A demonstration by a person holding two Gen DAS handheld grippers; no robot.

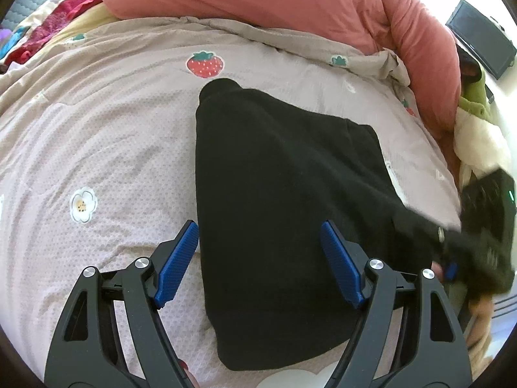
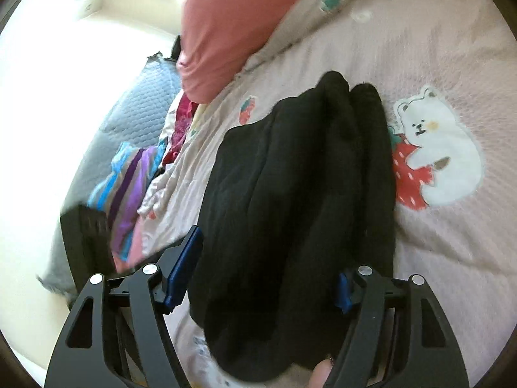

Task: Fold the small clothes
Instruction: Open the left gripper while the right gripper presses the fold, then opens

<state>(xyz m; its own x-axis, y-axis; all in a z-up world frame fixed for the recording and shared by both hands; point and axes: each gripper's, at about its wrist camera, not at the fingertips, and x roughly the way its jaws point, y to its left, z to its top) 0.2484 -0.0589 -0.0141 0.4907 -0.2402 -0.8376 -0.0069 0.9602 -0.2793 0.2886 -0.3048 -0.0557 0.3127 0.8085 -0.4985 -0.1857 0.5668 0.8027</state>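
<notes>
Matt black fleece garment (image 1: 284, 200) on soft textured cotton quilt (image 1: 106, 148) w/ prints.

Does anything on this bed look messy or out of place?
The black fleece garment lies bunched in uneven ridges, not flat. A heap of colourful striped clothes sits jumbled at the pink printed quilt's edge.

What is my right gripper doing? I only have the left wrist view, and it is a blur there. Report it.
Observer: The right gripper has its jaws open. The black garment lies between them, unclamped.
Operator: Name what sits beside the garment on its right.
Observer: A bear print hugging a strawberry, on the bed cover, right at the garment's edge.
Operator: Now its left.
Observer: A striped purple and blue cloth lies crumpled, apart from the garment.
</notes>
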